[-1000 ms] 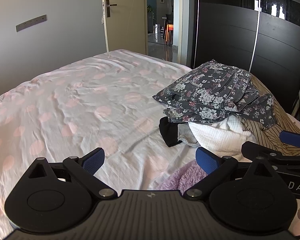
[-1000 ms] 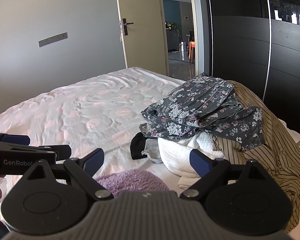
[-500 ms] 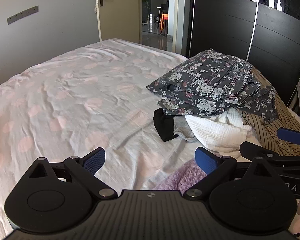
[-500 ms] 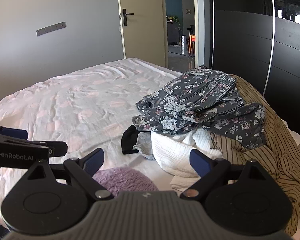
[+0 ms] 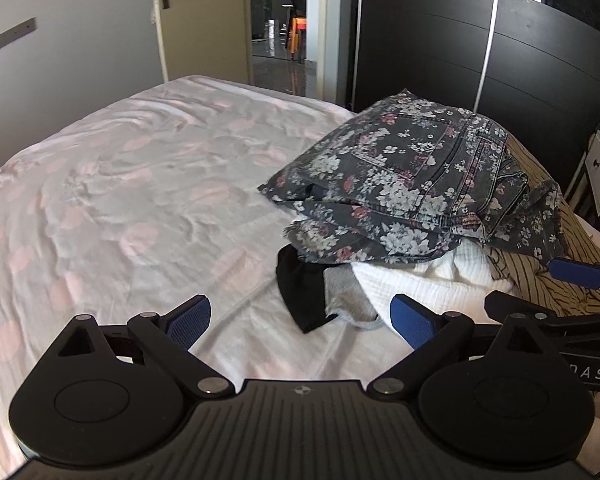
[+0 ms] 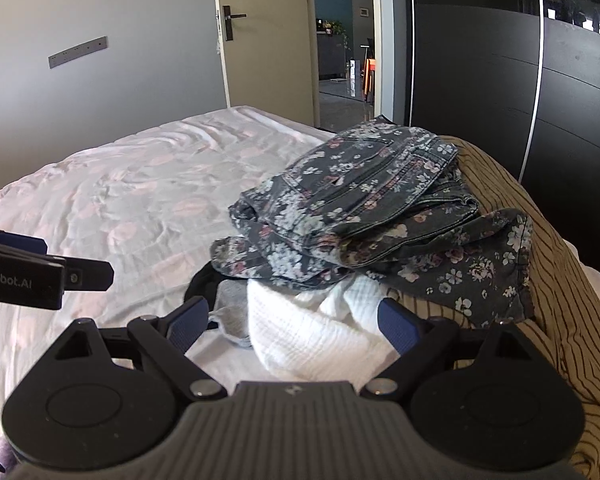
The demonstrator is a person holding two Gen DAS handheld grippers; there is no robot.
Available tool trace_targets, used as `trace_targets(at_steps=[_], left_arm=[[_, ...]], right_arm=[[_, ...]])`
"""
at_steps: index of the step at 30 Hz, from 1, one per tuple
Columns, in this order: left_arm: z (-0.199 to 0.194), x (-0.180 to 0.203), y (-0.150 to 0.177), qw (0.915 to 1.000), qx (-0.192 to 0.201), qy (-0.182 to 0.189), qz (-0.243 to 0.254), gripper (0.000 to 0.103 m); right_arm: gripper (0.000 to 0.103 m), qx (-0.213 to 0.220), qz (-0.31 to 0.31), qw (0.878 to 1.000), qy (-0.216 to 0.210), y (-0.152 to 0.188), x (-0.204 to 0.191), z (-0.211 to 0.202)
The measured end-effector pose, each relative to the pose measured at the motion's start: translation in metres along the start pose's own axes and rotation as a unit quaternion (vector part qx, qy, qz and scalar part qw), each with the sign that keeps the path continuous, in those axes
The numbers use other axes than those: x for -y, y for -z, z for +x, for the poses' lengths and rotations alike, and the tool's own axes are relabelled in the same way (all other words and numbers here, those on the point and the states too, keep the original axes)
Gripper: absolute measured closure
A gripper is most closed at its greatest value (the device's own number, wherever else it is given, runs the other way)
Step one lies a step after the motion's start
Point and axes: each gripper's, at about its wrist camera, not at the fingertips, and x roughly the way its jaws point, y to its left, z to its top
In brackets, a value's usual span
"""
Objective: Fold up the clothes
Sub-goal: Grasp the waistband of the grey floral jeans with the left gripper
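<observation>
The left gripper (image 5: 300, 320) was matte black, with two round pivot discs, silver screws and a ribbed grey body at the bottom of the frame. Its fingers (image 5: 189, 323) bore blue ridged pads. The right gripper (image 6: 293, 322) matched it in build and colour. Seen at the left edge of the right view, the left gripper's side read "nRobot.AI" in white.

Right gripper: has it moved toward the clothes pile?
Yes. The right gripper has advanced toward the floral jeans; they loom larger, and the white garment sits between its jaws.
</observation>
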Motion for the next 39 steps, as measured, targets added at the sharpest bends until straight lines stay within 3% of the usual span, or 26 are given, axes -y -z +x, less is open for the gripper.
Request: trace_targets(at_steps=[3, 8, 11, 19, 20, 22, 24, 29, 31, 35, 39], left_arm=[[0.022, 0.012, -0.014, 0.9997, -0.004, 0.013, 0.022, 0.005], [0.05, 0.033, -0.04, 0.9966, -0.009, 0.074, 0.034, 0.008], [0.063, 0.054, -0.057, 0.9931, -0.012, 0.104, 0.052, 0.008], [0.111, 0.099, -0.075, 0.9841, -0.051, 0.159, 0.062, 0.01], [0.116, 0.1, -0.074, 0.9835, -0.058, 0.161, 0.057, 0.013], [0.127, 0.102, -0.074, 0.9824, -0.076, 0.165, 0.046, 0.045], [0.133, 0.097, -0.072, 0.981, -0.082, 0.173, 0.029, 0.048], [0.129, 0.085, -0.077, 0.9813, -0.069, 0.179, 0.014, 0.073], [0.126, 0.081, -0.08, 0.9822, -0.063, 0.176, 0.013, 0.093], [0.121, 0.073, -0.086, 0.9838, -0.053, 0.171, 0.01, 0.093], [0.115, 0.065, -0.093, 0.9854, -0.042, 0.165, 0.008, 0.093]], right_arm=[[0.026, -0.003, 0.002, 1.0, 0.004, -0.006, 0.012, 0.017], [0.031, -0.016, 0.008, 1.0, 0.013, -0.013, 0.034, 0.041], [0.041, -0.023, 0.012, 0.999, 0.041, -0.013, 0.053, 0.049], [0.041, -0.023, 0.044, 0.995, 0.083, -0.017, 0.093, 0.061], [0.041, -0.023, 0.047, 0.995, 0.087, -0.017, 0.097, 0.063], [0.041, -0.022, 0.055, 0.994, 0.095, -0.018, 0.105, 0.066], [0.041, -0.022, 0.063, 0.993, 0.102, -0.019, 0.113, 0.068], [0.041, -0.002, 0.108, 0.991, 0.072, -0.03, 0.119, 0.072], [0.041, 0.004, 0.132, 0.99, 0.056, -0.034, 0.12, 0.074], [0.041, 0.022, 0.167, 0.985, 0.031, -0.041, 0.117, 0.07], [0.04, 0.043, 0.178, 0.982, 0.034, -0.044, 0.117, 0.057]])
